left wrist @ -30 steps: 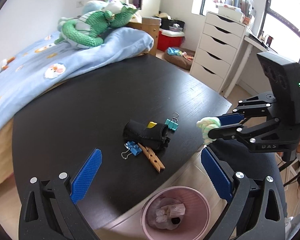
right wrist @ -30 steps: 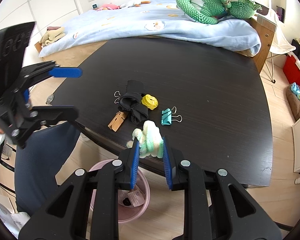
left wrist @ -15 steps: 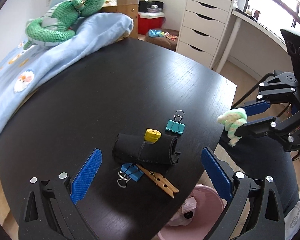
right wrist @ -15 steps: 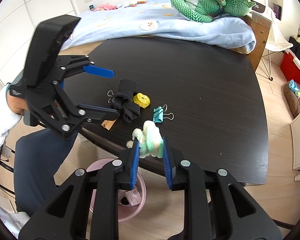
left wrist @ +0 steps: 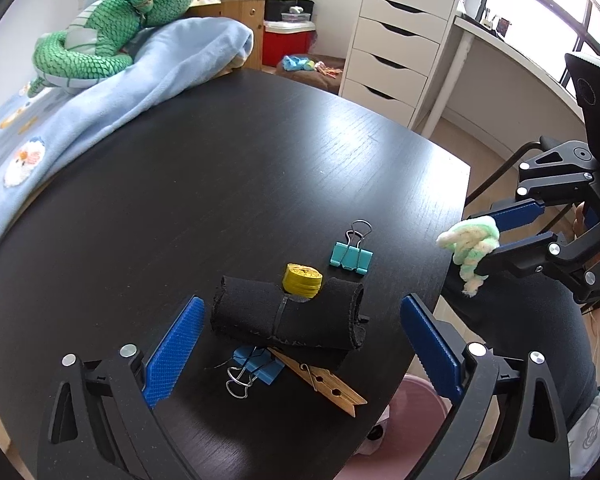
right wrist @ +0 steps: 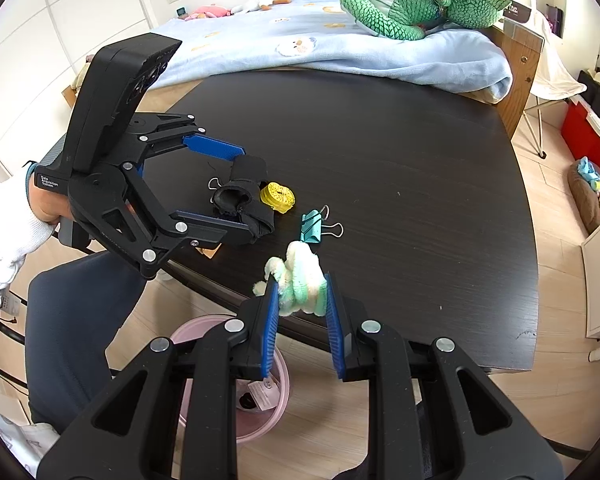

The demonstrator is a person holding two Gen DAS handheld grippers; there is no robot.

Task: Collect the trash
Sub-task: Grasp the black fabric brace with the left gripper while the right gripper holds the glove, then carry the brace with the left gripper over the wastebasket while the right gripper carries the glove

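While right gripper (right wrist: 300, 300) pinches rope knot (right wrist: 300, 280) | left gripper (left wrist: 296, 328) closing (roll (left wrist: 288, 316) between jaws) | clothespin (left wrist: 320, 380) beside

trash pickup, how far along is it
Done: a few scraps already lie in the pink bin. In hand: the right tongs grip a green-white rope knot, not yet dropped; the left tongs are closing around the black fabric roll. Left on the table: yellow tape, two binder clips, a clothespin.
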